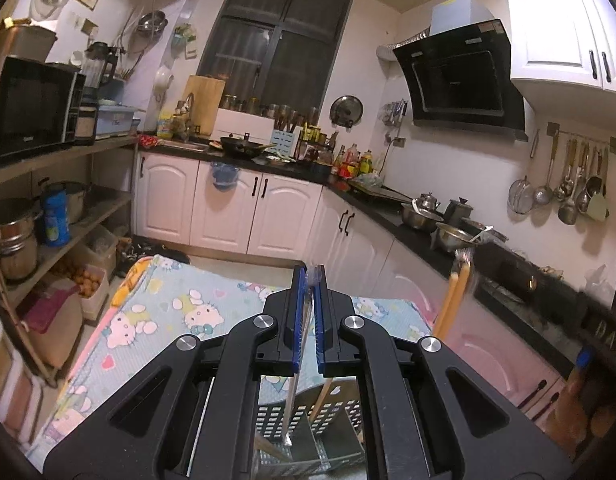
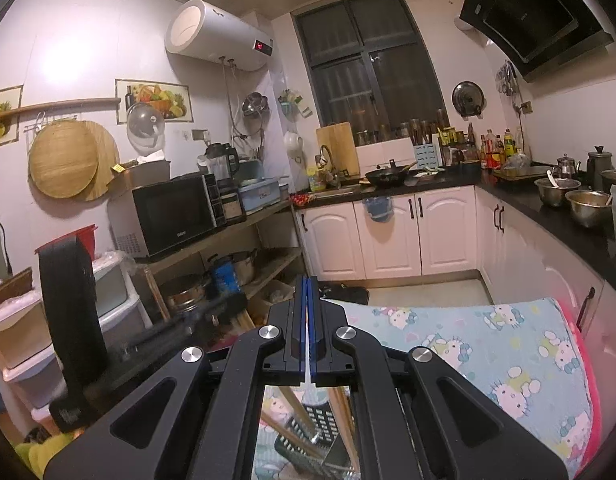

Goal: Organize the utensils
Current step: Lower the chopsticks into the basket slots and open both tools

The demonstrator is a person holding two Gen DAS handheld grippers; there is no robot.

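Task midway, judged: left gripper [image 1: 308,312] clamps a thin metal utensil [image 1: 294,396] hanging over the perforated caddy [image 1: 308,432] at 6 o'clock; right gripper [image 2: 308,332] pinches a white-handled utensil [image 2: 308,376]; neither dropped in yet.

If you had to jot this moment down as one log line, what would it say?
left gripper: shut on thin metal utensil | right gripper: shut on thin white utensil | below: slotted utensil basket

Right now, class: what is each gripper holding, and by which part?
The left gripper pinches a thin metal utensil near its upper end; it hangs over the perforated basket. The right gripper grips something thin and white; what it is, or which part, cannot be told.
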